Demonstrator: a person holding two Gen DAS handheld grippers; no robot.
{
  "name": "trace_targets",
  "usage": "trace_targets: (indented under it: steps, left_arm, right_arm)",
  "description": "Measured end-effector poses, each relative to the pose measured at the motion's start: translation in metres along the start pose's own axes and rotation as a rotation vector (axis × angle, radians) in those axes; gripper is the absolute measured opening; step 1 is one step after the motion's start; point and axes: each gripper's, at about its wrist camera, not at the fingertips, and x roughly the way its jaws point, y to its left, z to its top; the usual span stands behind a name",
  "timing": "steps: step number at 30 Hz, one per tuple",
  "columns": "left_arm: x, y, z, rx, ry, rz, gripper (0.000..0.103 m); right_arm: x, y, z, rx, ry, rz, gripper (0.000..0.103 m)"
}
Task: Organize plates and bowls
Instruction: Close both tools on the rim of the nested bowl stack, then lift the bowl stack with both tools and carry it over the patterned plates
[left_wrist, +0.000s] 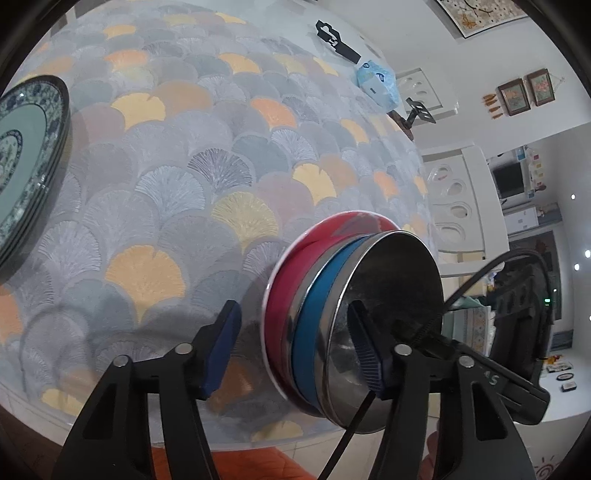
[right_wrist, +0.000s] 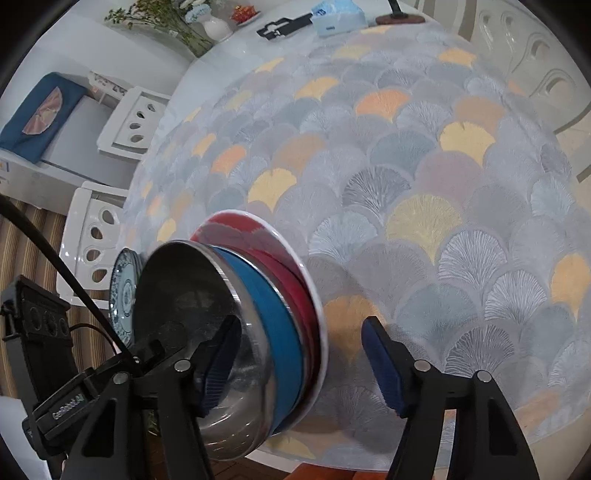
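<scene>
Slipping risk: the steel bowl (left_wrist: 391, 295) is smooth and nested loosely, so by my guess a pinch on its wall alone could lift it out and leave the bowls under it behind.
Tipping risk: uneven closing by the two sides could tilt the bowl stack (left_wrist: 314, 306), which sits close to the near edge of the table (left_wrist: 166, 192), and it might slide off.
Left gripper (left_wrist: 291, 321): jaws spread, one finger inside the steel bowl, the other outside the stack and clear of it; nothing pinched.
Right gripper (right_wrist: 301, 325): the same on the opposite side, jaws spread astride the wall with a gap outside.
Bowl stack look: shiny steel on top, a blue-banded bowl (right_wrist: 280, 325) beneath, and a red bowl (right_wrist: 258, 240) with a white rim lowest.
Plates (left_wrist: 29, 155): a blue-and-white patterned pile, well apart from the bowl stack.
Tissue pack (left_wrist: 376, 79): far beyond the bowl stack, at the opposite rim.
</scene>
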Motion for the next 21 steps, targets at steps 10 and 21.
trace_targets:
  steps: [10,21]
  left_arm:
    - [0.012,0.010,0.000,-0.042,0.025,-0.067,0.037]
    - [0.001,-0.010,-0.003,0.000,-0.023,0.037,0.032]
  right_arm:
    - [0.013,-0.002,0.001,0.028,0.029,0.068,0.048]
    - [0.010,0.009,0.003,-0.055,0.039,0.021,0.046]
